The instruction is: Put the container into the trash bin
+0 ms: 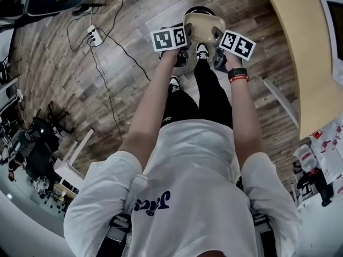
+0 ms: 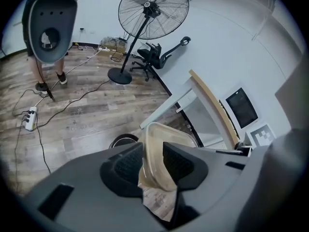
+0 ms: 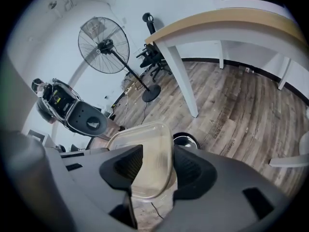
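I hold a clear, beige-tinted plastic container (image 1: 203,27) between both grippers, low over the floor in front of the person's shoes. My left gripper (image 1: 186,38) is shut on its left rim (image 2: 161,158). At the other side my right gripper (image 1: 216,38) is shut on the right rim (image 3: 149,158). The trash bin (image 1: 199,9), round and dark with a shiny rim, stands on the wood floor just past the container and mostly hidden by it. Its rim peeks out beside my jaws in the left gripper view (image 2: 124,140) and the right gripper view (image 3: 186,140).
A wooden-topped table (image 1: 300,47) with white legs (image 3: 181,79) stands to the right, a monitor (image 1: 336,31) on it. A power strip (image 1: 95,35) with cables lies on the floor at left. A standing fan (image 2: 145,28) and an office chair (image 2: 152,57) stand farther off.
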`<action>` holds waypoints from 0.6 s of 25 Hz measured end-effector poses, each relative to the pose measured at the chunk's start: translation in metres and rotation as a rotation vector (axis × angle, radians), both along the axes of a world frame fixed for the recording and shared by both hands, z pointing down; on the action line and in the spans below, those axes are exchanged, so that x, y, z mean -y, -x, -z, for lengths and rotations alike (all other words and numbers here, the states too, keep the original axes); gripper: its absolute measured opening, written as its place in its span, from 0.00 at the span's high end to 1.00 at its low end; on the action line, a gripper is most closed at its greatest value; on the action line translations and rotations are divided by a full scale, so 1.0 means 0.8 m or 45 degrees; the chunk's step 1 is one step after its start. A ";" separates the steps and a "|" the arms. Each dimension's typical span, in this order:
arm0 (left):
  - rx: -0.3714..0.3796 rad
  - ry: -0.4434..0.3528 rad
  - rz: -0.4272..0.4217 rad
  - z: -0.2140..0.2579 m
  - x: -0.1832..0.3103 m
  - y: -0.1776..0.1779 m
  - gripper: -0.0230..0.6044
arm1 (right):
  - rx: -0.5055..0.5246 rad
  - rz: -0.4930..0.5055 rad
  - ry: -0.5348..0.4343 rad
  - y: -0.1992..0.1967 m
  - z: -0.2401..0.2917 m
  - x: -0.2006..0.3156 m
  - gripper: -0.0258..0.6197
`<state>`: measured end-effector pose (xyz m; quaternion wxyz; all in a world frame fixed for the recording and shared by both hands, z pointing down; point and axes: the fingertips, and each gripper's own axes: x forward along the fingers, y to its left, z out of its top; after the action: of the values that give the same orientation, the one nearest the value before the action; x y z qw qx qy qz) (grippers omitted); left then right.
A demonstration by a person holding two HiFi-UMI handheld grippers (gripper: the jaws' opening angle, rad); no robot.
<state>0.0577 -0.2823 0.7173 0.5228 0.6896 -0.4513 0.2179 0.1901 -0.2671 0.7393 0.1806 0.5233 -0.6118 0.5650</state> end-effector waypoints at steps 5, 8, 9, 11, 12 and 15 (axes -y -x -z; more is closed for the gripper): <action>0.010 0.038 0.002 -0.046 -0.008 -0.001 0.76 | 0.008 0.028 0.044 -0.001 -0.046 -0.009 0.66; 0.012 0.052 0.004 -0.074 -0.006 -0.006 0.76 | 0.008 0.041 0.055 -0.005 -0.073 -0.006 0.66; 0.012 0.057 0.003 -0.083 -0.006 -0.007 0.76 | 0.008 0.042 0.059 -0.006 -0.083 -0.005 0.66; 0.010 0.065 0.002 -0.105 -0.003 -0.009 0.76 | 0.010 0.042 0.069 -0.008 -0.105 -0.003 0.66; 0.010 0.069 0.001 -0.117 -0.001 -0.009 0.76 | 0.010 0.042 0.073 -0.008 -0.117 -0.001 0.66; 0.019 0.081 -0.008 -0.155 0.004 -0.010 0.76 | 0.012 0.053 0.081 -0.008 -0.156 0.005 0.66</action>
<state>0.0656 -0.2853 0.8411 0.5403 0.6725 -0.4458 0.2390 0.1969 -0.2708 0.8639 0.2058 0.5016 -0.6052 0.5828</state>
